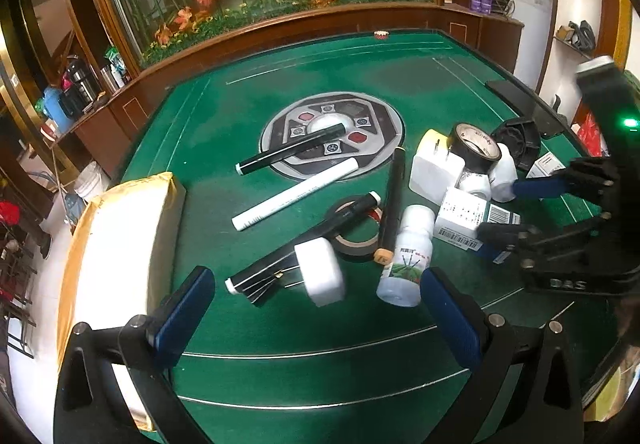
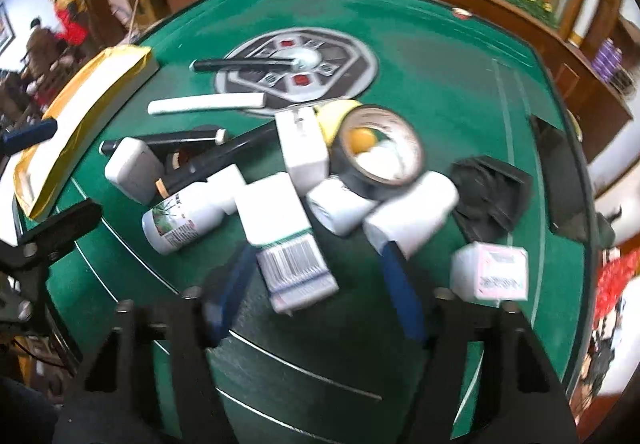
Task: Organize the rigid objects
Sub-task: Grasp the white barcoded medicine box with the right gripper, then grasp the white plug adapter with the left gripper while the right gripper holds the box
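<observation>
A heap of small items lies on the green table (image 1: 320, 68). It includes black pens (image 1: 292, 150), a white marker (image 1: 296, 196), tape rolls (image 1: 476, 148), a white charger (image 1: 320, 272) and a green-labelled bottle (image 1: 408, 256). My left gripper (image 1: 318, 316) hangs open above the near felt, with the charger just ahead of its tips. My right gripper (image 2: 316, 264) straddles a white barcode box (image 2: 288, 244). One pad sits by the box's left side, while a gap shows at the other pad. From the left wrist view, the right gripper (image 1: 502, 210) reaches in from the right over that box (image 1: 464, 220).
A gold-edged flat package (image 1: 120, 244) lies at the table's left edge. A black cap (image 2: 492, 196), a small pink-labelled box (image 2: 492, 272) and a dark flat slab (image 2: 560, 172) sit to the right. A round control panel (image 1: 332, 132) marks the centre, and wooden cabinets ring the table.
</observation>
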Motion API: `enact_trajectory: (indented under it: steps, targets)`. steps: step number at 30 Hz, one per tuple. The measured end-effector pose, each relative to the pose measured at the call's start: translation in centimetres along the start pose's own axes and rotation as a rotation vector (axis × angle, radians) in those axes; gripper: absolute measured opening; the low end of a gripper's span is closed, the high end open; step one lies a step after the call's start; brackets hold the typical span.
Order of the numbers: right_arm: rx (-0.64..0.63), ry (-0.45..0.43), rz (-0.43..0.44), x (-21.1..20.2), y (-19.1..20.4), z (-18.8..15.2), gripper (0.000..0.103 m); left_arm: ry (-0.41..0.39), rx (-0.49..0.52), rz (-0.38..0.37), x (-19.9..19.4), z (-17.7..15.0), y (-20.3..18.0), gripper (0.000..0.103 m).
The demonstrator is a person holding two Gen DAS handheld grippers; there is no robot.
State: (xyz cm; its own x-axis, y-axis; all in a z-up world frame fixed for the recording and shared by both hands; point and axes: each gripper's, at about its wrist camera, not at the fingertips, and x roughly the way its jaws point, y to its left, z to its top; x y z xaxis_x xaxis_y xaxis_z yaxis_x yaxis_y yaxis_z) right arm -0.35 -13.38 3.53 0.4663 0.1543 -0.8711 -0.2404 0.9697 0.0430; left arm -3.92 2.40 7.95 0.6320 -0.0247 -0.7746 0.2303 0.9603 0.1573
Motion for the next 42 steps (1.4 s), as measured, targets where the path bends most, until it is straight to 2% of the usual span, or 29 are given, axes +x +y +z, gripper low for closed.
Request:
enact_trajectory:
  steps: [5, 8, 11, 30, 33, 35, 36, 41, 42]
  targets:
    - [-0.016, 0.054, 0.020, 1.8, 0.9, 0.7, 0.062, 0.004, -0.015, 0.009, -0.3, -0.1, 1.0, 0.103]
    - [-0.010, 0.087, 0.038, 2.5, 1.0, 0.6, 0.042, 0.004, -0.023, 0.013, -0.3, 0.0, 1.4, 0.103]
    - [0.015, 0.105, 0.057, 2.8, 0.8, 0.4, 0.037, 0.002, -0.022, 0.017, -0.3, 0.0, 1.4, 0.103]
    - [0.106, 0.110, 0.087, 0.3, -0.3, -2.3, 0.037, 0.006, 0.021, -0.024, -0.2, 0.2, 0.1, 0.103]
    - [0.120, 0.108, 0.083, -0.1, -0.7, -2.6, 0.037, 0.023, 0.018, -0.055, 0.1, 0.1, -0.3, 0.103]
    - [0.128, 0.106, 0.080, -0.3, -1.0, -2.8, 0.037, 0.053, -0.007, -0.116, 0.7, -0.1, 0.0, 0.102]
    - [0.132, 0.105, 0.079, -0.5, -1.2, -2.9, 0.037, 0.071, -0.036, -0.156, 1.1, -0.3, 0.7, 0.101]
    - [0.157, 0.091, 0.079, -1.4, -2.1, -3.5, 0.037, 0.130, -0.121, -0.253, 2.4, -1.3, 3.2, 0.074]
    - [0.163, 0.088, 0.080, -1.5, -2.3, -3.7, 0.037, 0.145, -0.134, -0.273, 2.6, -1.6, 3.4, 0.073]
